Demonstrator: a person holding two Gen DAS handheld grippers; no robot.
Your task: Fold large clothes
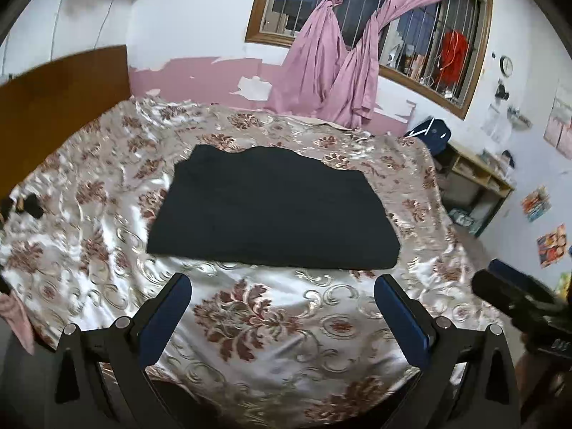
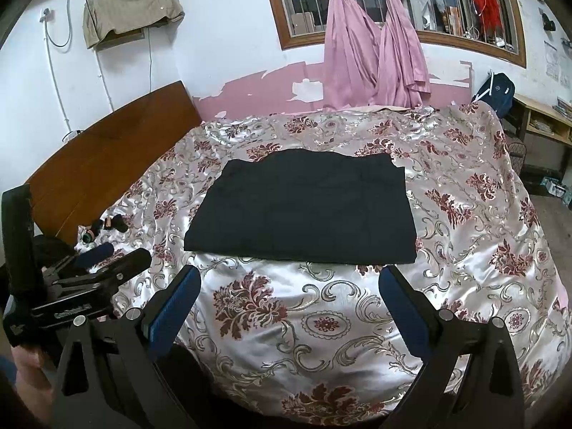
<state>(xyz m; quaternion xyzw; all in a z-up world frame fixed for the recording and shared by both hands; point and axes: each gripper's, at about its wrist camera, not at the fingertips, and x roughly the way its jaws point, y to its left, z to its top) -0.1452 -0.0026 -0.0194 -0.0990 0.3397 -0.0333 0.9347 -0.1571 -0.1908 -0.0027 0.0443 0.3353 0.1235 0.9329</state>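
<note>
Flat-folded black cloth garment (image 1: 271,211) lies at 12 o'clock on the glossy floral satin bedspread (image 1: 286,321), untouched. Left gripper (image 1: 282,307) and right gripper (image 2: 289,304) are spread wide, holding nothing. Risk: slippery satin may bunch the stack if nudged.

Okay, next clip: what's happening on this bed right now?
A person holds a two-finger gripper in each hand over a bed with a floral bedspread. A black garment lies on it, already folded into a flat, roughly rectangular stack. Neither gripper touches it: the left gripper and right gripper both hang open just short of its near edge, holding nothing. The fold looks finished or paused between steps.
</note>
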